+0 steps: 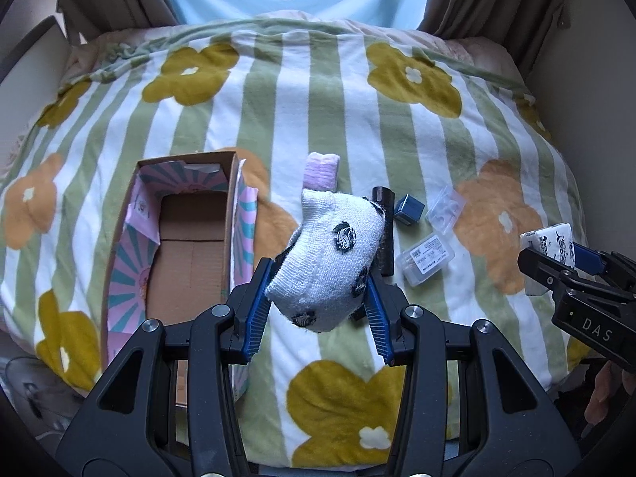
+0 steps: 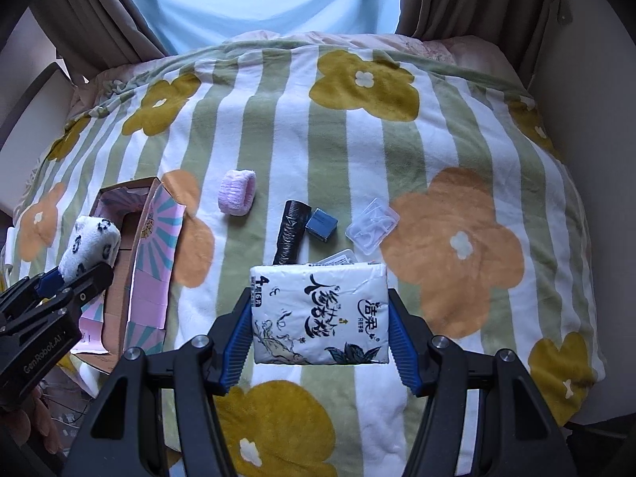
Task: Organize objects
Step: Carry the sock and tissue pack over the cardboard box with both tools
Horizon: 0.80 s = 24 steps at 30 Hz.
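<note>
My left gripper [image 1: 318, 278] is shut on a white sock with black spots [image 1: 334, 254], held in the air above the bed; the same sock [image 2: 93, 244] shows at the left of the right wrist view. My right gripper [image 2: 320, 310] is shut on a white tissue pack with black lettering [image 2: 318, 314], also lifted; that tissue pack [image 1: 550, 244] appears at the right of the left wrist view. An open cardboard box [image 1: 190, 262] with pink lining lies on the blanket left of the sock, and shows again as the box [image 2: 135, 278].
On the striped flower blanket [image 2: 397, 139] lie a pink wristband [image 2: 237, 194], a black roll [image 2: 290, 230], a small blue box [image 2: 321, 224], a clear plastic case [image 2: 371, 224] and a flat clear case [image 1: 425, 260]. Curtains and a person's light shirt lie beyond the bed.
</note>
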### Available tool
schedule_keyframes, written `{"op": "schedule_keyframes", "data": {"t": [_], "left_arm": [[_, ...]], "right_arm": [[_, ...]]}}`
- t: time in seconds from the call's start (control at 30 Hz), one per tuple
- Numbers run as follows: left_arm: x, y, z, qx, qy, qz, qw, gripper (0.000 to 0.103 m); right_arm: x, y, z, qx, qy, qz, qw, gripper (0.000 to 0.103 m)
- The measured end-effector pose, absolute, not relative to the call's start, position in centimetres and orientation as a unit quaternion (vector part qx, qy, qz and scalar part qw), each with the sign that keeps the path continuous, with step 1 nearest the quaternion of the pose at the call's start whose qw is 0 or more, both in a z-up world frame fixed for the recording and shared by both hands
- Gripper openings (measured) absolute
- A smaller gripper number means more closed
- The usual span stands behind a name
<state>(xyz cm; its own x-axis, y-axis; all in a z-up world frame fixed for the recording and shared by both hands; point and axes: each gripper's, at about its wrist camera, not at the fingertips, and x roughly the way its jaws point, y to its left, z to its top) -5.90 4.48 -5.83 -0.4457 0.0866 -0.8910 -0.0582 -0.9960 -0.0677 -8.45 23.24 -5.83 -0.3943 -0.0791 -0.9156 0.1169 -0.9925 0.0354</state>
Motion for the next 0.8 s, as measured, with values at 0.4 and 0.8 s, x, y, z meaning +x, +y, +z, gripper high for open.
{"op": "schedule_keyframes", "data": {"t": [0.4,0.8], "left_arm": [[-5.4,0.9,-4.0,-0.512,-0.043,0.858,0.015,0.040],[-4.0,-5.7,-4.0,-0.508,-0.083,0.855,-0.058,0.040]], "right_arm": [[-8.5,20.7,-4.2,0.534,0.031,-0.841,0.075,0.057],[-11.3,13.3,-3.6,0.523,0.072,-0.835,0.153,0.057]]}}
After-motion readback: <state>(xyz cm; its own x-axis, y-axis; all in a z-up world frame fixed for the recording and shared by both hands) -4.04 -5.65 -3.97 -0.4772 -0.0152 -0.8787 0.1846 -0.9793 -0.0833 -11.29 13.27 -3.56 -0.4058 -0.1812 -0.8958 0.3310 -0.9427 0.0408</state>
